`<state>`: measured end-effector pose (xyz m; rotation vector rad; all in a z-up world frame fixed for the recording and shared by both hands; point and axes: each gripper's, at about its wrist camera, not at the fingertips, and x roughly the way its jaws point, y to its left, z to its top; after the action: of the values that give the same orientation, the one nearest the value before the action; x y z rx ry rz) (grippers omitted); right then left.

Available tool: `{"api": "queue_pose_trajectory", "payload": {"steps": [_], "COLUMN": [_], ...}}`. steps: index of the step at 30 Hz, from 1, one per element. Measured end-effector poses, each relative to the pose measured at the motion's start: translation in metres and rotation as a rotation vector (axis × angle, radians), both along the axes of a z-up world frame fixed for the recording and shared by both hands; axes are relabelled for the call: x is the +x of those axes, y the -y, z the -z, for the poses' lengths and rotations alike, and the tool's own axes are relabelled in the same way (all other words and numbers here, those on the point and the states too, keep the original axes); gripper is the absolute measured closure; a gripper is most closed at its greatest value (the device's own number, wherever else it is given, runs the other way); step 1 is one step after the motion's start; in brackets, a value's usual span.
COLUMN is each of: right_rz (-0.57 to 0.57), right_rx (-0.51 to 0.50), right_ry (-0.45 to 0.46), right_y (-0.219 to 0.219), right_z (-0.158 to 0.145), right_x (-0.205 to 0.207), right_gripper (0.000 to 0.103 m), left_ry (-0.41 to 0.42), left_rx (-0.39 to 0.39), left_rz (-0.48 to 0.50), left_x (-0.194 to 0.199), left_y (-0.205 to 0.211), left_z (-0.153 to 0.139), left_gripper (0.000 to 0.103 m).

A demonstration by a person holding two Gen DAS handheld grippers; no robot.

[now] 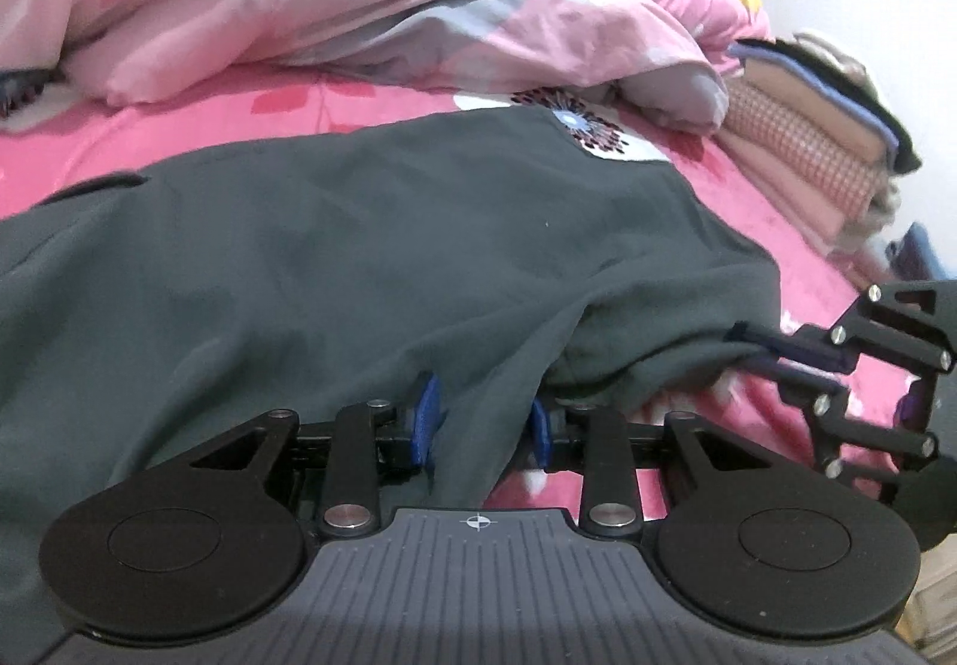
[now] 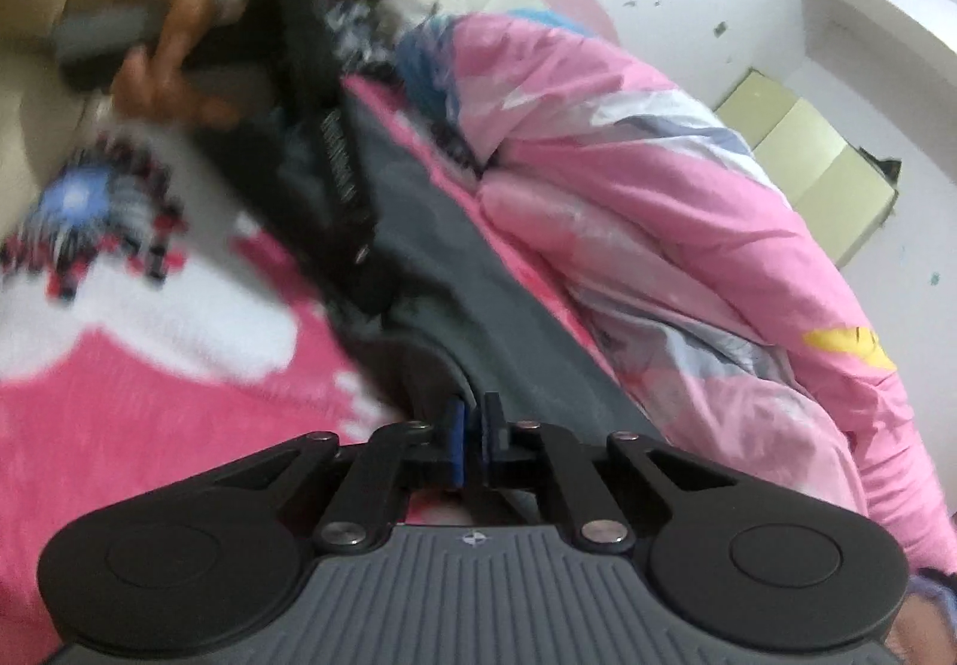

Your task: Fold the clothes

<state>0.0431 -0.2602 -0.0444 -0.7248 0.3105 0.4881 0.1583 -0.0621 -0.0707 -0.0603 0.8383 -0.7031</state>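
Observation:
A dark grey garment (image 1: 359,246) lies spread on the pink bedsheet (image 1: 795,258). At its near edge my left gripper (image 1: 484,423) has its blue pads (image 1: 427,414) closed on a thick bunched fold of the cloth. To the right, my right gripper (image 1: 744,348) pinches the same edge. In the right wrist view its fingers (image 2: 475,441) stand almost together with a thin strip of the garment (image 2: 490,294) between them. A person's hand (image 2: 173,25), blurred, holds the other tool at the upper left.
A crumpled pink and grey quilt (image 1: 359,7) is piled behind the garment and appears again as the quilt (image 2: 658,186) on the right. A stack of folded clothes (image 1: 807,145) sits at the bed's far right. White wall and pale cabinets (image 2: 807,156) lie beyond.

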Motion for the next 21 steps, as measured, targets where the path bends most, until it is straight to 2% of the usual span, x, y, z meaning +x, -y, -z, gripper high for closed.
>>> {"api": "queue_pose_trajectory", "payload": {"steps": [4, 6, 9, 13, 17, 19, 21], "right_rz": [-0.001, -0.010, -0.026, -0.028, -0.008, 0.040, 0.125], "right_rx": [0.097, 0.133, 0.195, 0.261, 0.274, 0.288, 0.361], "right_ry": [-0.030, -0.054, -0.120, -0.210, -0.278, -0.309, -0.335], "right_y": [0.013, 0.018, 0.026, 0.033, 0.031, 0.030, 0.039], "right_z": [-0.019, -0.025, -0.029, -0.024, -0.006, 0.004, 0.007], "right_x": [0.023, 0.038, 0.065, 0.105, 0.136, 0.148, 0.157], "right_gripper": [0.101, 0.101, 0.101, 0.101, 0.101, 0.100, 0.098], "left_ry": [0.013, 0.041, 0.096, 0.200, 0.258, 0.286, 0.256], "left_rx": [-0.026, -0.034, -0.043, -0.028, 0.084, 0.142, 0.191], "left_rz": [-0.015, -0.035, -0.059, -0.021, 0.031, 0.057, 0.035], "left_x": [0.000, -0.002, -0.007, -0.017, -0.014, -0.013, -0.005], "left_y": [-0.006, -0.010, -0.014, -0.006, 0.027, 0.044, 0.053], "left_z": [-0.005, -0.009, -0.018, -0.030, -0.020, -0.015, -0.002], "left_gripper": [0.060, 0.043, 0.031, 0.025, 0.025, 0.026, 0.030]}}
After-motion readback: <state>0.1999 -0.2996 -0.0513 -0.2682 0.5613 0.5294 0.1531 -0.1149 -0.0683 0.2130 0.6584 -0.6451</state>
